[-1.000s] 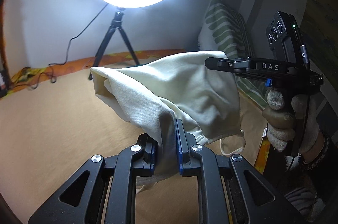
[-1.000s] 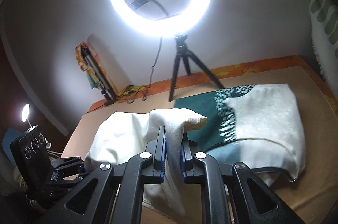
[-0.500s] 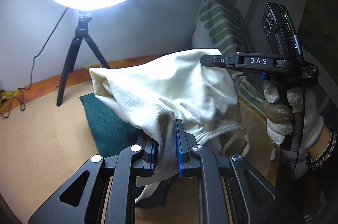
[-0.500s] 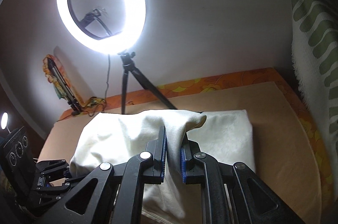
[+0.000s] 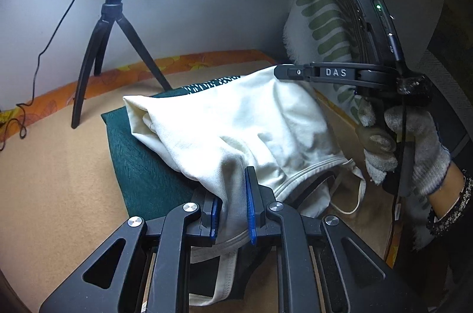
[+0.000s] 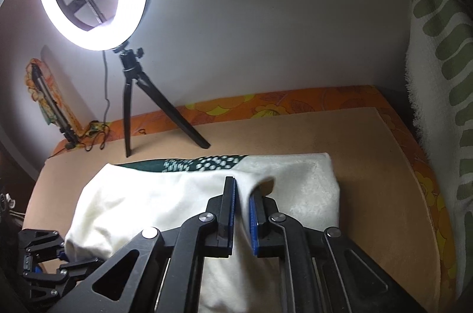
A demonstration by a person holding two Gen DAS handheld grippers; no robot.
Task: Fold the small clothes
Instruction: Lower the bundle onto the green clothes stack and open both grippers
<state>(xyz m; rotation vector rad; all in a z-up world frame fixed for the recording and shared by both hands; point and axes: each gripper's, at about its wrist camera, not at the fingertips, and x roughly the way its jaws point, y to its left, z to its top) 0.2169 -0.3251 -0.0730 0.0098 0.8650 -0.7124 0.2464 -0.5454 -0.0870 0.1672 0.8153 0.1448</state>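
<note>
A cream garment hangs stretched between my two grippers, just above a folded green-and-white garment lying on the tan mat. My left gripper is shut on the cream garment's near hem. My right gripper, held by a gloved hand, pinches the far corner. In the right wrist view the right gripper is closing its jaws tighter on a fold of the cream garment. The left gripper grips the opposite end. The folded garment's dotted green edge shows beyond the cream cloth.
A ring light on a black tripod stands at the back of the mat, with its cable trailing left. A white pillow with green leaf stripes leans against the wall on the right. An orange floral sheet borders the mat.
Both grippers have carried the cream garment sideways and lower, so it now hangs over the folded green-and-white garment. The ring light has slid left and up in both views.
</note>
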